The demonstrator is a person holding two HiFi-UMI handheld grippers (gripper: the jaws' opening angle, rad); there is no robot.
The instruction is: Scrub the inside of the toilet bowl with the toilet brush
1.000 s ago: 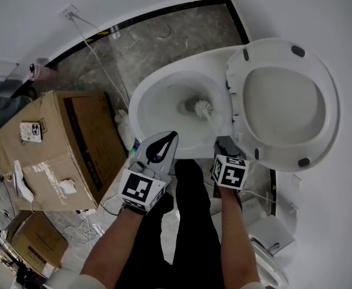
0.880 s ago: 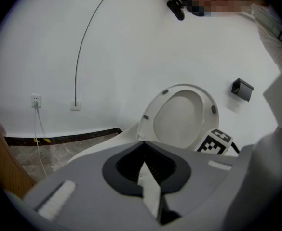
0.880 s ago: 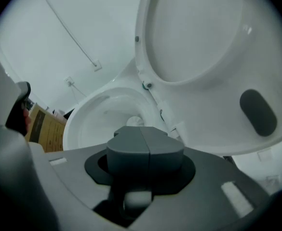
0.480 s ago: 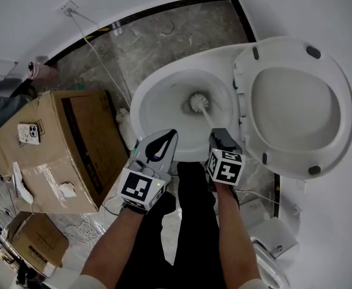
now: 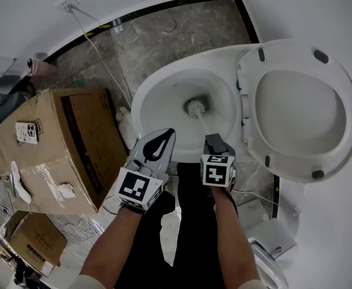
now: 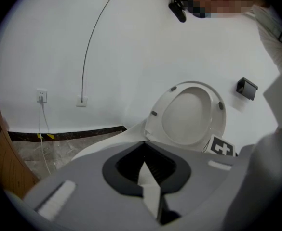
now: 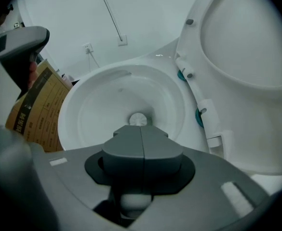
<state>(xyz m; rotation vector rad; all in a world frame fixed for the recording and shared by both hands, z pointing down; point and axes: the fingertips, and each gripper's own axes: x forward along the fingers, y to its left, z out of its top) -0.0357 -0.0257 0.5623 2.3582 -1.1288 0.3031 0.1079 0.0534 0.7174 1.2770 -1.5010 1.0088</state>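
The white toilet bowl (image 5: 163, 110) lies open below me, with its seat and lid (image 5: 299, 110) raised to the right. The toilet brush head (image 5: 195, 107) is down at the bottom of the bowl, and its thin white handle runs back to my right gripper (image 5: 213, 138), which is shut on it. In the right gripper view the brush head (image 7: 139, 119) shows just past the closed right gripper (image 7: 141, 131), inside the bowl (image 7: 97, 109). My left gripper (image 5: 169, 135) hovers over the bowl's near rim, shut and holding nothing. It (image 6: 145, 158) points at the raised seat (image 6: 189, 114).
A large cardboard box (image 5: 55, 143) with a phone (image 5: 28, 131) on top stands left of the toilet, a smaller box (image 5: 34, 239) below it. A cable runs from a wall outlet (image 5: 69, 6) across the floor. A white bottle (image 5: 124, 125) sits beside the bowl.
The right gripper has shifted a little left along the bowl's near rim, moving the brush head slightly left inside the bowl. The left gripper has stayed in place.
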